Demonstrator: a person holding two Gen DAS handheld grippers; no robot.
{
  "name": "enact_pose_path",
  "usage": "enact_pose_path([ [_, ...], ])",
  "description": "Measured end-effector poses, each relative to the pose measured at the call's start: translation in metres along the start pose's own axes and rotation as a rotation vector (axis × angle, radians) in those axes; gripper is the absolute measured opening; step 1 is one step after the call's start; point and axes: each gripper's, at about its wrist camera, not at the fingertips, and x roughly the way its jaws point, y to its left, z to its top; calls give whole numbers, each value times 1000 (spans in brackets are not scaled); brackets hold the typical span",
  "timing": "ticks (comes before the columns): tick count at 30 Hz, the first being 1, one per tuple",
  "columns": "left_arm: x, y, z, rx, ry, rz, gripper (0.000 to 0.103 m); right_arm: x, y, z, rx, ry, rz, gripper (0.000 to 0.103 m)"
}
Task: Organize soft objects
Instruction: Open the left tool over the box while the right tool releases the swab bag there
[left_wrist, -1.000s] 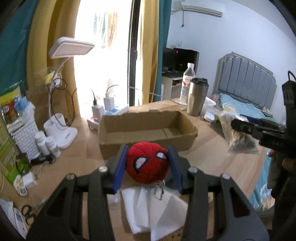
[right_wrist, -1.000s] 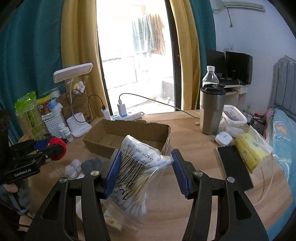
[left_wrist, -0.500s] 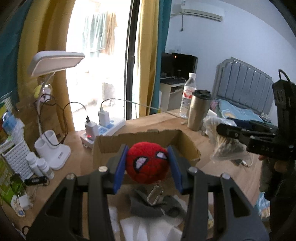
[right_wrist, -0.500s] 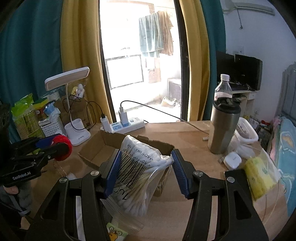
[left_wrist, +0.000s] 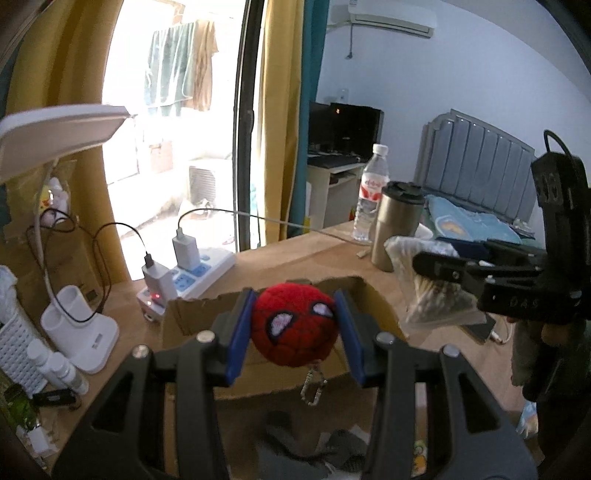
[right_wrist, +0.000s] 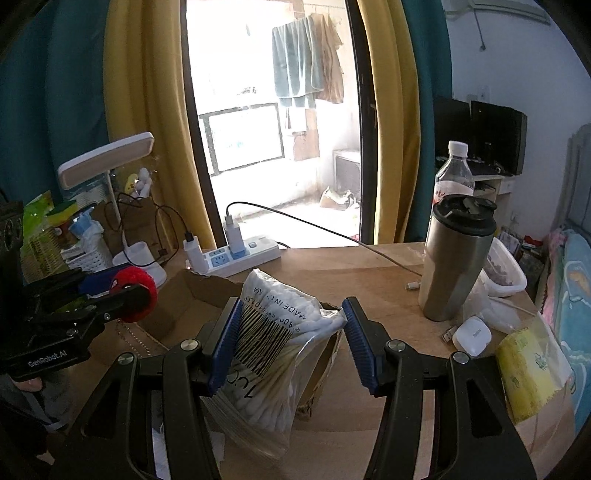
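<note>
— Left gripper (left_wrist: 295, 325), what does it carry?
— Its blue pads are clamped on both sides of a red plush ball (left_wrist: 295, 326) with white eye patches, a small chain and clasp dangling beneath. It hangs above the near wall of an open cardboard box (left_wrist: 199, 310) on the wooden table (left_wrist: 295, 251).

— And the right gripper (right_wrist: 288, 341)?
— Closed on a clear bag of cotton swabs (right_wrist: 273, 354), barcode facing the camera, the bag's lower end sagging below the pads. It hovers over the box's right end.

— What surrounds the box?
— Behind it, just beside the far wall, a white power strip (right_wrist: 240, 256) with chargers plugged in. To the left, a white desk lamp (left_wrist: 55, 125) on its base and a white basket. To the right, a steel tumbler (right_wrist: 456, 258), a water bottle (right_wrist: 454, 173), a small white case and a yellow packet.

— Open room?
— Bare wood between box and tumbler; the box interior looks empty where visible.
</note>
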Motion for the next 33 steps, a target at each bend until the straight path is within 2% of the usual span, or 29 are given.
enact_pose_path([
  [4, 21, 13, -1, -52, 23, -32, 45, 18, -2, 0, -2, 26, 2, 58],
  [15, 68, 34, -16, -107, 134, -15, 47, 69, 3, -8, 11, 108, 40, 58],
  [19, 70, 34, -20, -114, 132, -17, 55, 79, 6, -9, 18, 122, 46, 58],
  [21, 67, 33, -19, -106, 119, -4, 69, 79, 6, -8, 17, 117, 42, 58],
  [22, 64, 32, -18, -108, 111, 3, 72, 79, 6, -8, 13, 114, 35, 59],
  [25, 59, 35, -16, -119, 93, 9, 75, 75, 9, -6, -9, 101, -3, 60],
  [29, 47, 35, -14, -123, 67, 35, 76, 63, 9, -7, -7, 81, -3, 65],
  [33, 29, 34, -13, -130, 38, 36, 87, 50, 12, -8, -3, 64, -8, 66],
])
